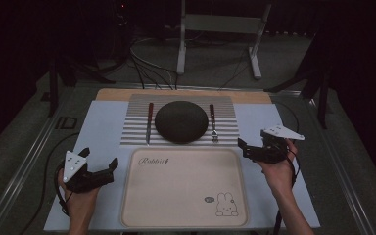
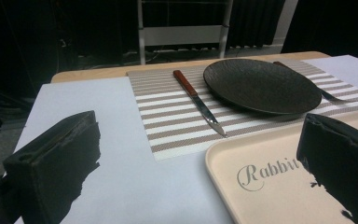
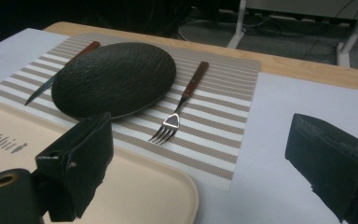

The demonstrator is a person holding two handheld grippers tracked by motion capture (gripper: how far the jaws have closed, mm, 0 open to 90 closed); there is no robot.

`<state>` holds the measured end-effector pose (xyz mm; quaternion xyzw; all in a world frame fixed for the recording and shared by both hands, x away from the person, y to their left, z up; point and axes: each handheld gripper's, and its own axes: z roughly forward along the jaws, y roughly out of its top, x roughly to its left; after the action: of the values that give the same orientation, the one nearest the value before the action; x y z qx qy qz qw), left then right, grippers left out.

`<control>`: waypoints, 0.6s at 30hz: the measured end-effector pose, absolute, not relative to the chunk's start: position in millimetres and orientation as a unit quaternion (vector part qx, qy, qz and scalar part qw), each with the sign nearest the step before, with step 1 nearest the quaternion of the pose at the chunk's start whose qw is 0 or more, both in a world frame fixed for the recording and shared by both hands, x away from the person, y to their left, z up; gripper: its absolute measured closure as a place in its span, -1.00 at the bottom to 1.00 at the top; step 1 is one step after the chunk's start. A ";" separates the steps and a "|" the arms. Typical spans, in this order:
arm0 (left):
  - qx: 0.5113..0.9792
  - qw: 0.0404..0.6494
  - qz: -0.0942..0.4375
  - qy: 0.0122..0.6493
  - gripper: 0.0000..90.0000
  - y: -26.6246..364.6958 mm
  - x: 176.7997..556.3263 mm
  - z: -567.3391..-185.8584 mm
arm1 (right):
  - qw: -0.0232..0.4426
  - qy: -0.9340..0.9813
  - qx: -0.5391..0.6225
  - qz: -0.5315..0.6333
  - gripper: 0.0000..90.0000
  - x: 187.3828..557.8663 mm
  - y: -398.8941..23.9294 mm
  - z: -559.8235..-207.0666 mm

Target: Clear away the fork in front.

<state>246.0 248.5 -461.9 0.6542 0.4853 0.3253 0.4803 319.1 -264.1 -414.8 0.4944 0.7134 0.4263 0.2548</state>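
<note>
A dark round plate sits in the middle of a striped placemat. A knife with a red-brown handle lies left of the plate. To the plate's right lies a matching fork. Nearer me is a beige tray printed "Rabbit", with nothing on it. My left gripper is open beside the tray's left edge. My right gripper is open at the tray's far right corner. Both grippers hold nothing.
A pale sheet covers the tabletop, and a strip of wooden table edge shows at the back. Beyond the table, a grey metal stand and loose cables are on the floor. Dark surroundings ring the table.
</note>
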 end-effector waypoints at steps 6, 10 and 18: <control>0.656 0.479 0.325 0.484 -1.00 248.0 246.4 -462.3 | 0.246 0.714 0.503 0.421 -0.82 328.6 -258.7 -413.1; 0.656 0.479 0.326 0.485 -1.00 248.2 246.4 -462.3 | 0.240 0.716 0.505 0.418 -0.82 335.1 -254.1 -411.7; 0.657 0.477 0.324 0.485 -1.00 247.7 246.7 -463.0 | 0.235 0.725 0.509 0.401 -0.82 349.6 -242.7 -408.9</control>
<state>246.7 247.7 -463.0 0.6574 0.4846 0.3244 0.4771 349.6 -242.7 -408.9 0.5085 0.7247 0.4015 0.2346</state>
